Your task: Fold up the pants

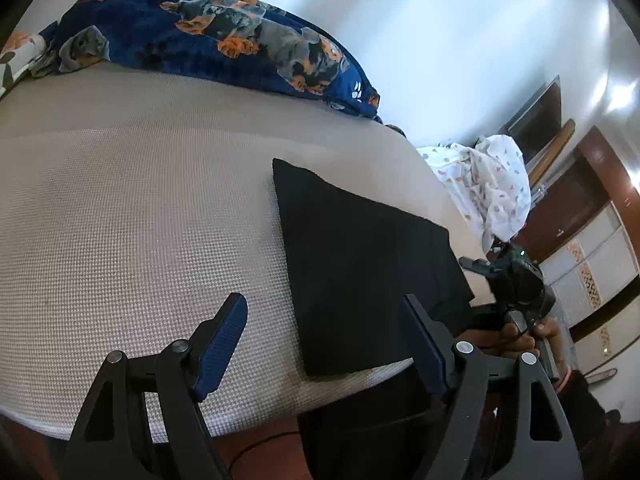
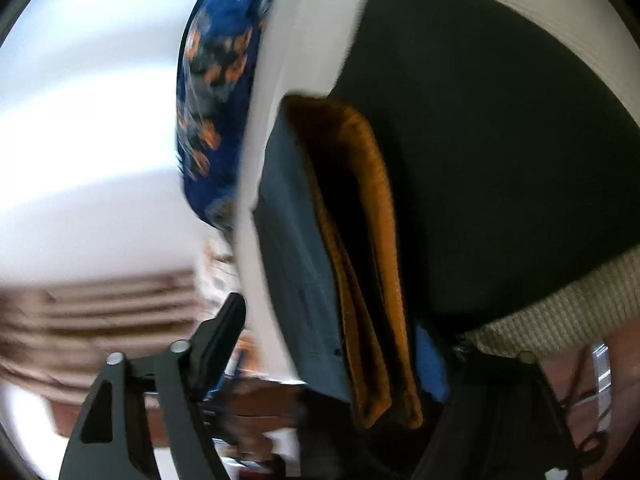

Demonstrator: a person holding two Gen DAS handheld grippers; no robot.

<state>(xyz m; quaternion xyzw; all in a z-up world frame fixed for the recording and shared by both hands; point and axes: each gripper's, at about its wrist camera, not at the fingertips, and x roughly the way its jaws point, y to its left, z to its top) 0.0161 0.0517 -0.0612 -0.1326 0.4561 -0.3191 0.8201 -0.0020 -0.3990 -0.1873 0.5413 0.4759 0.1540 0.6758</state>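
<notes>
folded black pants (image 1: 368,268) lying flat near the right edge of the beige waffle-weave mattress (image 1: 140,208), left gripper (image 1: 324,344) spread wide and empty above it, right gripper (image 1: 486,270) beside the pants' edge, its jaw state unclear, dog-print blue blanket (image 1: 208,40) well behind

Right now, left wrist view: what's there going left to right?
Blue dog-print blanket → black folded pants → white patterned cloth → brown cabinet.
</notes>
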